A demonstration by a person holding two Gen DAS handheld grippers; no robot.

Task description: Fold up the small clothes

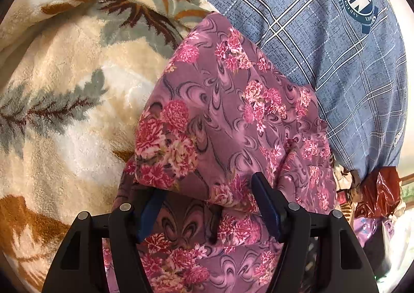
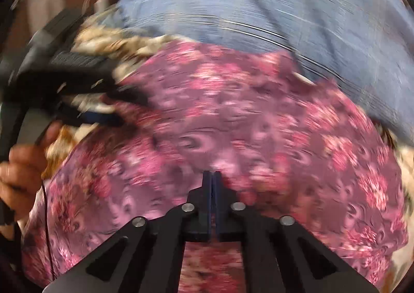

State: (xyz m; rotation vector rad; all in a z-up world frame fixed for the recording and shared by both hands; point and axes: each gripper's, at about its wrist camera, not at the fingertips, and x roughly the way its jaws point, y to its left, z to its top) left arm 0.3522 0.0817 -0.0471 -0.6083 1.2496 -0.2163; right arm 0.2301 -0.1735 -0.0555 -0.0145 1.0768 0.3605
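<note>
Holding our left gripper [image 1: 207, 197] spread wide, we are straddling a bunched fold of the purple floral garment [image 1: 227, 112], the blue pads standing on either side of it without clearly pressing. Our right gripper [image 2: 212, 176] is pressed together with nothing visible between its fingers, hovering over the same garment in a blurred view. The garment is lying across a cream leaf-patterned blanket [image 1: 64, 86] and a blue plaid cloth [image 1: 297, 21].

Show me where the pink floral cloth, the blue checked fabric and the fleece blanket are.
pink floral cloth [image 1: 220, 117], left wrist view, its folded middle.
blue checked fabric [image 1: 297, 8], left wrist view, a flat part.
fleece blanket [image 1: 64, 60], left wrist view, a cream area.
</note>
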